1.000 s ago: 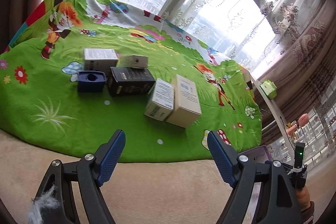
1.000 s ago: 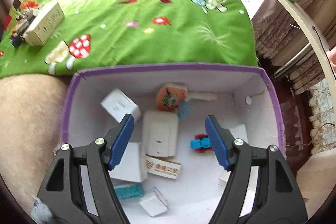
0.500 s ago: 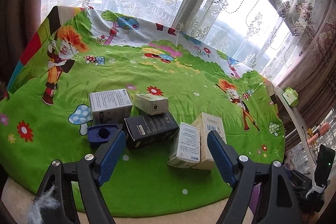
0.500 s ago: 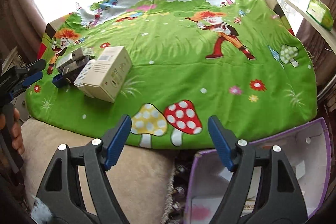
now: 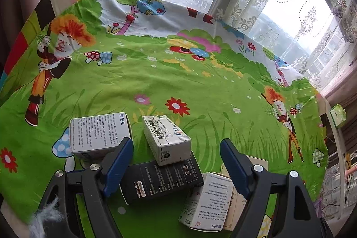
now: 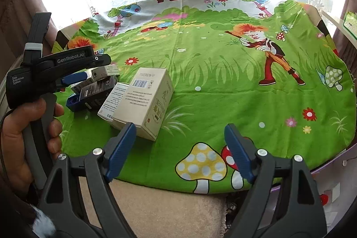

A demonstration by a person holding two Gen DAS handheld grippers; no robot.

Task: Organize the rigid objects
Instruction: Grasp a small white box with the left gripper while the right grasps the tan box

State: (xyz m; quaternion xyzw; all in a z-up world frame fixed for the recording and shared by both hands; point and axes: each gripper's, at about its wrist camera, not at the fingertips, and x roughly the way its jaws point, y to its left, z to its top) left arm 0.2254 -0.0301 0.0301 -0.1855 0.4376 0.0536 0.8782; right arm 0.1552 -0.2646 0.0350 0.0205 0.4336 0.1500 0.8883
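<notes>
Several boxes lie clustered on the green cartoon cloth (image 5: 200,93). My left gripper (image 5: 175,141) hangs open just above them, touching none: a small white box (image 5: 166,139) and a black box (image 5: 160,180) show between its fingers, a grey-white box (image 5: 99,135) to their left, and a white box (image 5: 207,200) lower right. My right gripper (image 6: 180,126) is over the cloth's near edge, its jaws opening with nothing between them. A large beige box (image 6: 145,99) lies just beyond its left finger. A hand (image 6: 22,135) holds the left gripper (image 6: 93,68) over the pile.
A purple-rimmed white box (image 6: 323,167) with small items sits off the cloth's near right edge. A beige cushion (image 6: 167,204) lies below the cloth edge. A small blue object (image 6: 72,102) rests left of the black box. A green box (image 5: 338,115) sits on the window sill.
The left gripper has moved forward from the cloth's edge to over the boxes. The right gripper has swung left from above the purple-rimmed box to the cloth, its jaws slightly wider.
</notes>
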